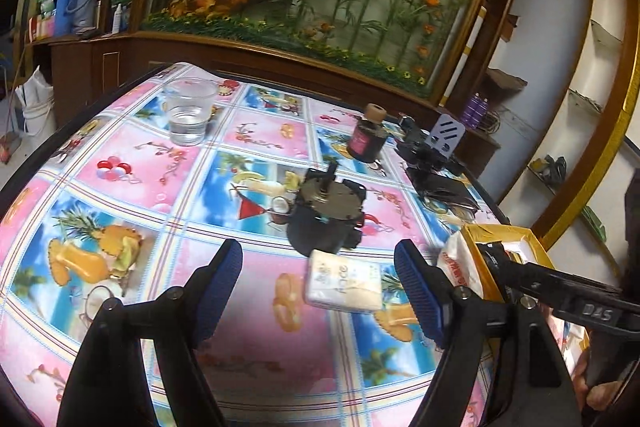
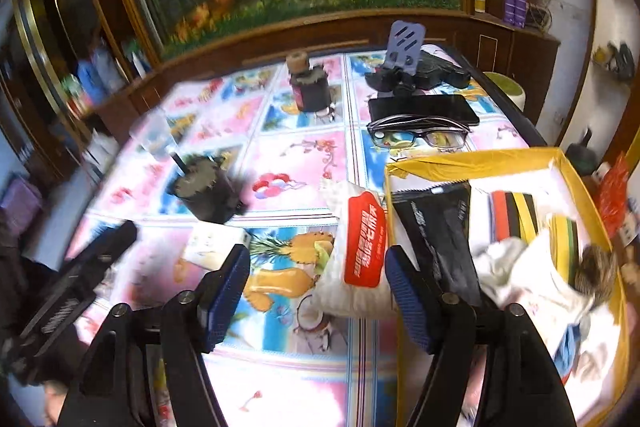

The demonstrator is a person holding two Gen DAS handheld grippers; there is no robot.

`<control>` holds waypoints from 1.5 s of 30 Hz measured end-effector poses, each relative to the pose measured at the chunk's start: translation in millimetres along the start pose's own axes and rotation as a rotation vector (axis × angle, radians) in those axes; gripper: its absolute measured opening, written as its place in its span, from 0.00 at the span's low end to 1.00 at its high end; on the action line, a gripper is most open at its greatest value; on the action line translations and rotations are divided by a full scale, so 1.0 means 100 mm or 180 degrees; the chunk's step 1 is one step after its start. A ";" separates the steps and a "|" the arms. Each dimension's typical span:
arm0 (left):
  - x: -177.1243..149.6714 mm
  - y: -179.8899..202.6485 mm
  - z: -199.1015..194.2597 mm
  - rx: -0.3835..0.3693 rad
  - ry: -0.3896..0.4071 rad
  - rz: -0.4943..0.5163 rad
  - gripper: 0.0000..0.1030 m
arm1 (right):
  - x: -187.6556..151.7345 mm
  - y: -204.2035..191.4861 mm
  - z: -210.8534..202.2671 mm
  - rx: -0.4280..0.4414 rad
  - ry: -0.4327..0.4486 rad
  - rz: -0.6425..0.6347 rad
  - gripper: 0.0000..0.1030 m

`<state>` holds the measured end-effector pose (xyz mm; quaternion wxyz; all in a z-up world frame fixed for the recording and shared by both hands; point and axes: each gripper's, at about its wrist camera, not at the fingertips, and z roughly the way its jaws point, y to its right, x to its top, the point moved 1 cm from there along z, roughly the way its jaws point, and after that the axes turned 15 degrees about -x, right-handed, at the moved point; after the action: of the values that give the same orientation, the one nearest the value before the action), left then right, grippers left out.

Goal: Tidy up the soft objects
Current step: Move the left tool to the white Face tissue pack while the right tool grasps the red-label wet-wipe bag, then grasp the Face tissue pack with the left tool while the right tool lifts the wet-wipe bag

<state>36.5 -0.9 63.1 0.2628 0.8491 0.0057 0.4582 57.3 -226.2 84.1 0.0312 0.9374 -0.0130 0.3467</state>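
My left gripper (image 1: 320, 291) hangs open low over the patterned tablecloth. A small white tissue pack (image 1: 344, 285) lies flat between its blue pads, nearer the right one, and neither pad presses on it. My right gripper (image 2: 318, 291) is open too. A white pack with a red label (image 2: 360, 247) lies between its fingers, leaning on the yellow box (image 2: 400, 171). The box holds a black pouch (image 2: 436, 227), white cloth (image 2: 520, 267), striped fabric and a furry item. The small tissue pack (image 2: 216, 239) shows blurred at left.
A clear cup of water (image 1: 188, 111) stands at the far left. A black motor-like part (image 1: 328, 211) sits just behind the tissue pack. A dark corked bottle (image 1: 366, 137), a phone stand (image 2: 404, 43), a black phone (image 2: 424, 109) and glasses (image 2: 420, 137) occupy the far right.
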 end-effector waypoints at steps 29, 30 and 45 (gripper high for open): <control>0.06 -0.44 -0.24 0.0086 0.0102 -0.0376 0.75 | -0.17 -0.82 0.00 0.0654 -0.0453 -0.0956 0.32; 0.06 -0.44 -0.24 0.0097 0.0101 -0.0369 0.75 | -0.10 -0.80 0.04 0.0588 -0.0401 -0.0889 0.33; 0.07 -0.72 -0.31 0.0285 0.0144 -0.0639 0.75 | 0.01 -1.19 0.90 0.1541 -0.1026 -0.0202 0.36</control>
<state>33.3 76.4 49.8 0.2690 0.8446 0.1171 0.4479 122.3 -113.2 10.4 -0.1850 0.9605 0.0947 0.1852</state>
